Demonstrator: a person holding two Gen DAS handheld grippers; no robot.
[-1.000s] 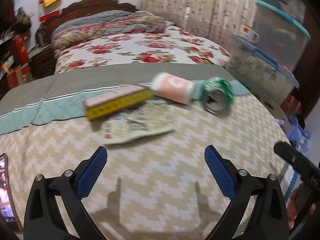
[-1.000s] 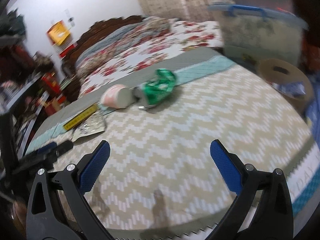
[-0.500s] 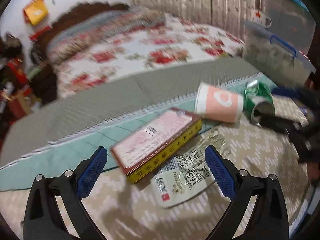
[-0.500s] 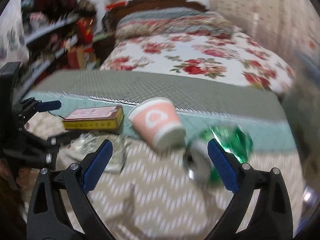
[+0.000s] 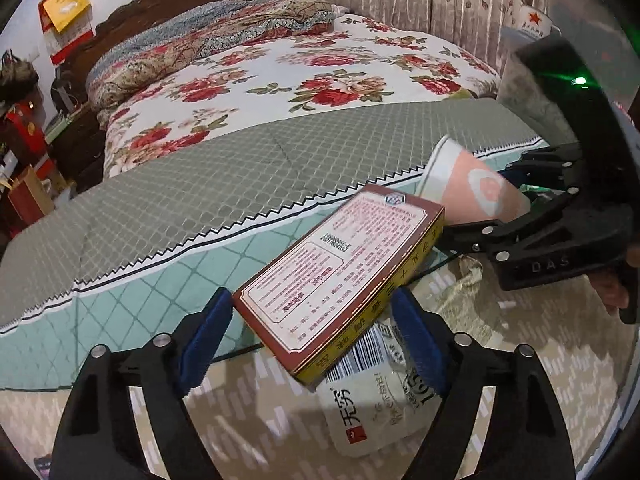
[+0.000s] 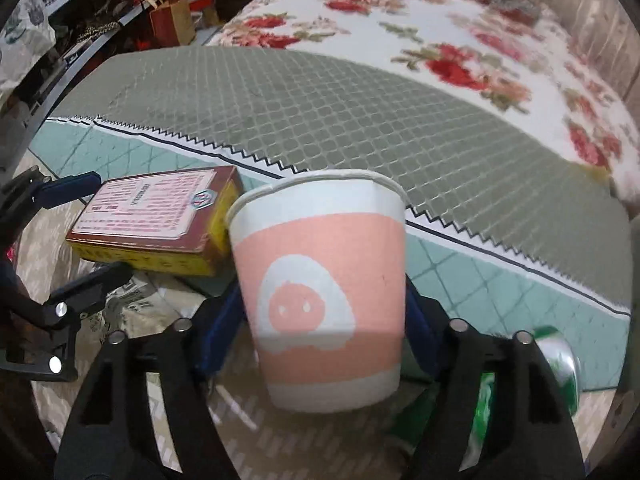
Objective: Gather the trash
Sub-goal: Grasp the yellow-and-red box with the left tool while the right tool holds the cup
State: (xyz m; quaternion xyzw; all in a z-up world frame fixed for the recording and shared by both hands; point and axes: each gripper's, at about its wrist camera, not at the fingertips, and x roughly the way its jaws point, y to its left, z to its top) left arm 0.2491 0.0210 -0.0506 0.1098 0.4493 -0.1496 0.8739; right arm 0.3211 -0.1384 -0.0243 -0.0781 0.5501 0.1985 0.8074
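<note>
Left claw (image 5: 312, 332) straddles the near end of a flat maroon-and-yellow printed carton (image 5: 344, 280); its jaws have just been closing, the blue pads (image 5: 206, 340) sit at the carton's corners, and whether they press on it yet cannot be told. The carton lies on the quilted bedspread (image 5: 200, 184), tilted with its far end toward 1 o'clock, and it overlaps a crumpled white snack wrapper (image 5: 376, 400) with a barcode (red logo at its lower edge) at 5 o'clock. Right claw (image 6: 324, 336) has also just been closing, now about the lower body of a pink-and-white paper cup (image 6: 320, 292) with a round cartoon face; both pads are against the cup's sides, so the cup looks gripped. The cup stands rim away from the camera, just right of the carton (image 6: 156, 220), touching or nearly touching it. A crushed green drink can (image 6: 560, 368) lies at 4 o'clock of the cup, partly behind the right finger. In the left wrist view the cup (image 5: 472, 192) sits at 2 o'clock of the carton, with the right claw (image 5: 532, 200) around it. A floral bed cover (image 5: 304, 80) lies beyond.
</note>
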